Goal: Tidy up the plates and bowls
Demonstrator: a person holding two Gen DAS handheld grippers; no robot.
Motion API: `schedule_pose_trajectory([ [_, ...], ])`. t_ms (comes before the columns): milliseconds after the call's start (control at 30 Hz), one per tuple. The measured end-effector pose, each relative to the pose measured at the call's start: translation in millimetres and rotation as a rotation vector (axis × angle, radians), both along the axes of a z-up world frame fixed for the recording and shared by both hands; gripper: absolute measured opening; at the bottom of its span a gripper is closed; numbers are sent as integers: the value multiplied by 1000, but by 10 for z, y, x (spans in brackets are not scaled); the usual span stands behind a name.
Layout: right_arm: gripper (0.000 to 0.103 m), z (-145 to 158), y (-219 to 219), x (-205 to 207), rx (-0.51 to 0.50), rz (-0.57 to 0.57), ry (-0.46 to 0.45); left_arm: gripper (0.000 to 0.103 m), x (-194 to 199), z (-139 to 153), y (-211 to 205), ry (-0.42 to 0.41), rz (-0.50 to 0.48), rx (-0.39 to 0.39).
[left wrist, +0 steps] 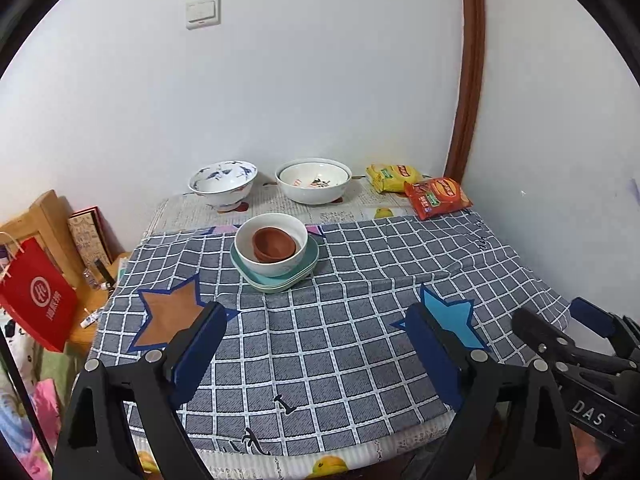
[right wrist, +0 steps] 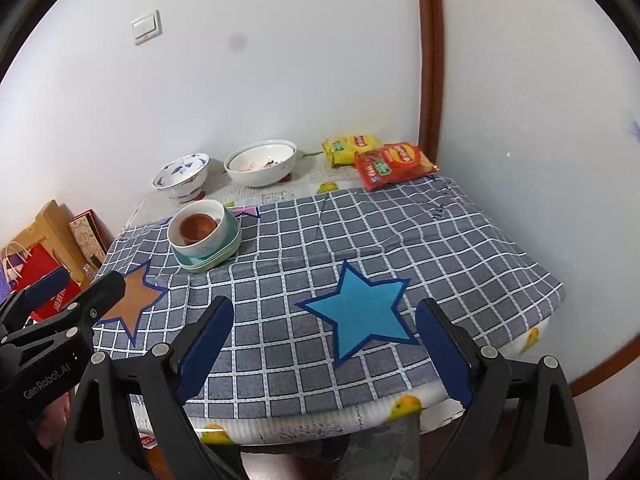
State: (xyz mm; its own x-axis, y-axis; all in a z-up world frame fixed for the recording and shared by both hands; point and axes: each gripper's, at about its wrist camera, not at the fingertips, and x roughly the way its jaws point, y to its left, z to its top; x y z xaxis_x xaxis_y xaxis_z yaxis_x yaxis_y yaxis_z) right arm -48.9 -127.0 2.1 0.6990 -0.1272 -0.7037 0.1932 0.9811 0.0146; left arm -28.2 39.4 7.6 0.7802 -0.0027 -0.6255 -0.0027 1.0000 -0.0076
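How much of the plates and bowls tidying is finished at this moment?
Done: the brown bowl sits inside the white bowl on the green plates. In hand: nothing; left gripper and right gripper are both open and empty. Possibly left: two bowls by the wall still stand separately.
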Motion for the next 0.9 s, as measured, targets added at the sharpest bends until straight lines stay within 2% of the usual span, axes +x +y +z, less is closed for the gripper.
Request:
schedule_pose_trajectory([
  [900, 92, 56, 134, -163, -18, 21, -17, 91, -136, -13, 58, 11, 12, -26],
])
